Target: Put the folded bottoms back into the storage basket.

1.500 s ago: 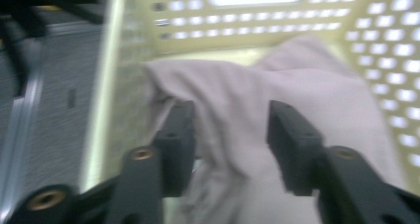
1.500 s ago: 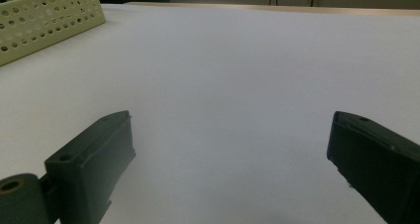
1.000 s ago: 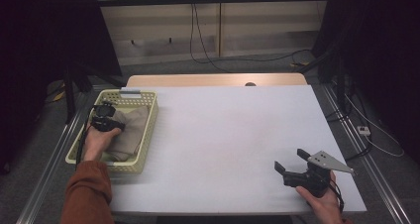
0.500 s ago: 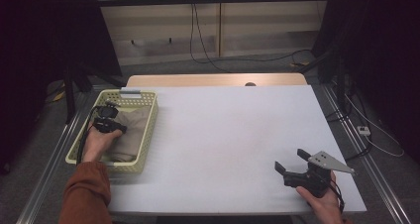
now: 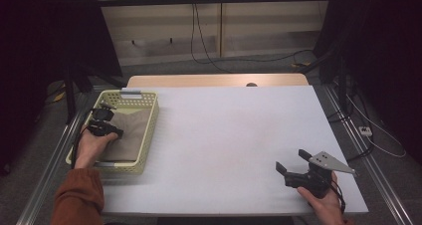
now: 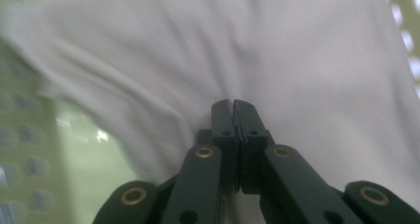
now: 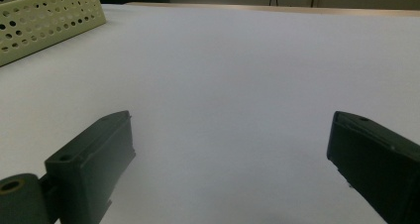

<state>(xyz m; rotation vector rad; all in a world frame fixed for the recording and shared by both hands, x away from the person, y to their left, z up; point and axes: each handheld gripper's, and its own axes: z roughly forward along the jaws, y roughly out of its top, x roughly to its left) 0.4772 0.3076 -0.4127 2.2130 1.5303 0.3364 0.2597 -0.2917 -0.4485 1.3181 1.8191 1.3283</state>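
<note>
Inside the yellow basket (image 5: 144, 135) at the tabletop's (image 5: 229, 135) left edge, the left gripper (image 6: 233, 105) has its fingers pinched together on the beige cloth (image 5: 130, 135), while the right gripper (image 5: 294, 166) rests near the front right corner with fingers spread wide.
</note>
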